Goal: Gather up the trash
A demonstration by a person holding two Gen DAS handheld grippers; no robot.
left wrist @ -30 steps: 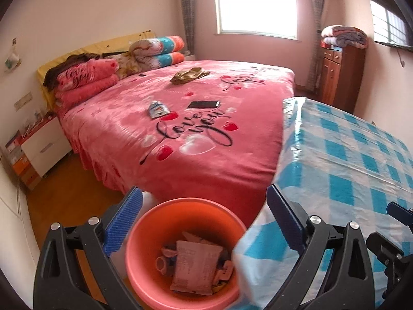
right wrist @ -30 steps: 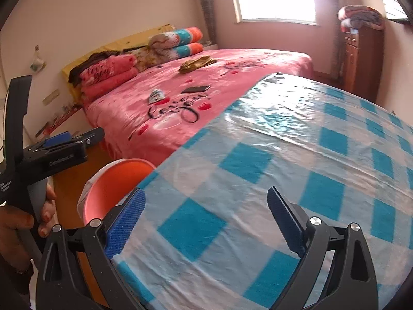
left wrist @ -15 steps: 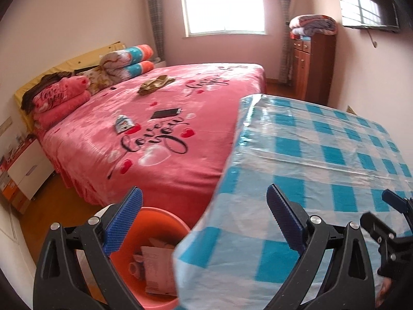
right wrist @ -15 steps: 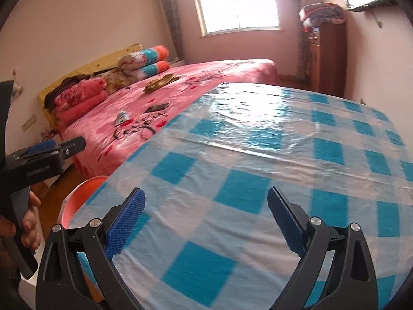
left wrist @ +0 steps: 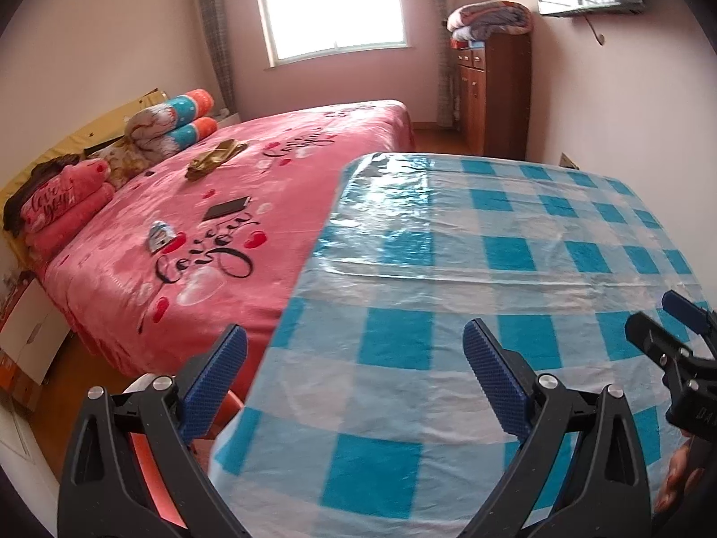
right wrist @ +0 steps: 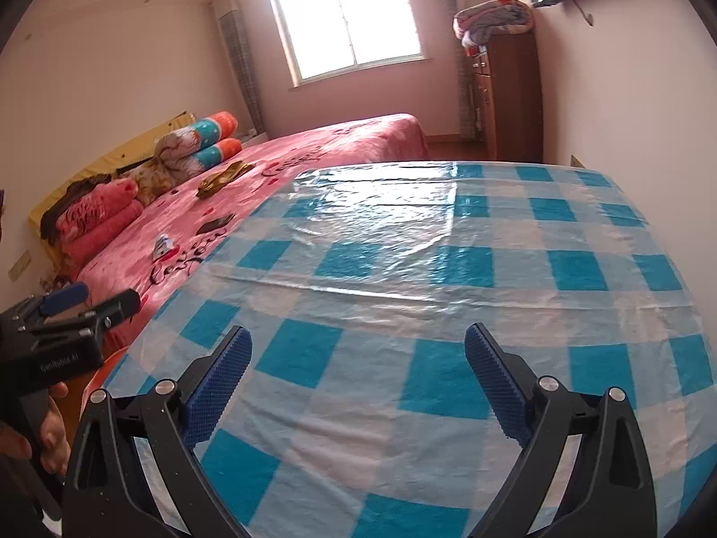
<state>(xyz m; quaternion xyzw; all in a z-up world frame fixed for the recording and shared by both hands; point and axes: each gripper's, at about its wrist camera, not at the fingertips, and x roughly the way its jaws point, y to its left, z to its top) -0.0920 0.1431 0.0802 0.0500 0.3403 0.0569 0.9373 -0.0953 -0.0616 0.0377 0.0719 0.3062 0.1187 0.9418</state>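
Note:
My left gripper (left wrist: 354, 358) is open and empty over the near left corner of the table with the blue-and-white checked plastic cloth (left wrist: 493, 242). The orange trash bin (left wrist: 152, 462) shows only as a sliver below its left finger, beside the table. My right gripper (right wrist: 358, 363) is open and empty above the same tablecloth (right wrist: 448, 246). The bin's rim (right wrist: 105, 365) peeks out at the table's left edge. The left gripper (right wrist: 67, 314) also shows at the left of the right wrist view. A small crumpled wrapper (left wrist: 159, 235) lies on the pink bed.
The pink bed (left wrist: 224, 224) stands left of the table, with a dark phone (left wrist: 226, 208), a brown cloth (left wrist: 215, 159) and folded quilts (left wrist: 170, 127) on it. A wooden cabinet (left wrist: 493, 94) stands at the far wall. A white nightstand (left wrist: 31, 340) is at the left.
Both grippers rose and swung right over the table. The orange bin with trash, earlier full in the left wrist view, has slid almost out of sight.

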